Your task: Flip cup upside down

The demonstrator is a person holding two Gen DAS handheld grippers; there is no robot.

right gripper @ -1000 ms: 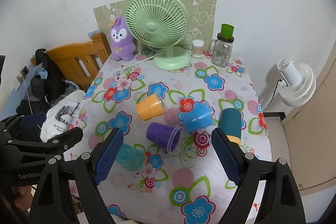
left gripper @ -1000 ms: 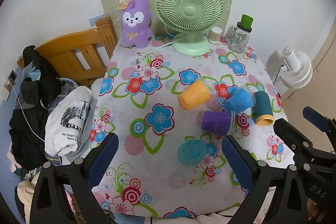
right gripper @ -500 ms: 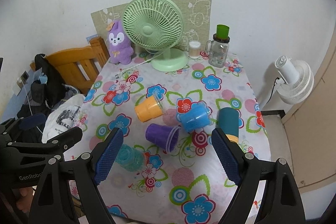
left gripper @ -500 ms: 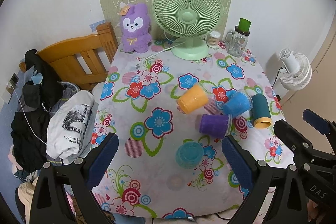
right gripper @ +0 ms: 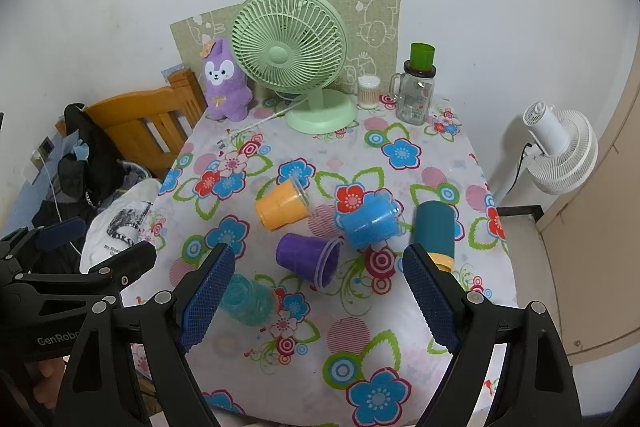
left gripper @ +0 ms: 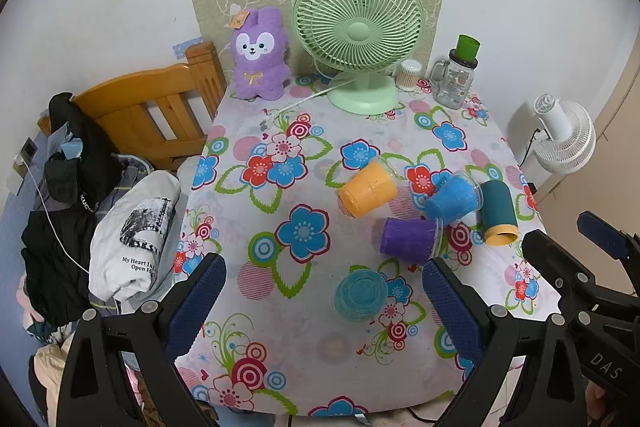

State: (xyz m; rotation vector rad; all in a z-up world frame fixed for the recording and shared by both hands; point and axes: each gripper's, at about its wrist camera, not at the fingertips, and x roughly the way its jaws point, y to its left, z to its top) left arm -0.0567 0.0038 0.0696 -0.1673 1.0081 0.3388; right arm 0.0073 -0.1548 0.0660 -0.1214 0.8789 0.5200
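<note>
Several cups are on the flowered tablecloth [left gripper: 288, 355]. An orange cup [left gripper: 367, 189], a purple cup [left gripper: 410, 239], a blue cup [left gripper: 454, 197] and a dark teal cup with an orange rim [left gripper: 497, 213] lie on their sides. A light teal cup [left gripper: 361, 294] stands apart near the front; I cannot tell which way up. My left gripper [left gripper: 322, 301] is open and empty above the table's front edge. My right gripper [right gripper: 314, 289] is open and empty, above the purple cup [right gripper: 308, 257] and beside the light teal cup [right gripper: 246, 299].
A green desk fan [left gripper: 358, 35], a purple plush toy [left gripper: 259, 55], a glass jar with a green cup on top [left gripper: 456, 79] and a small container [left gripper: 408, 75] stand at the table's back. A wooden chair with clothes [left gripper: 152, 115] is left; a white fan [left gripper: 564, 139] right.
Both grippers have drawn back and up from the table, so the cups look smaller and farther. The cups have not moved. Both grippers stay open.
</note>
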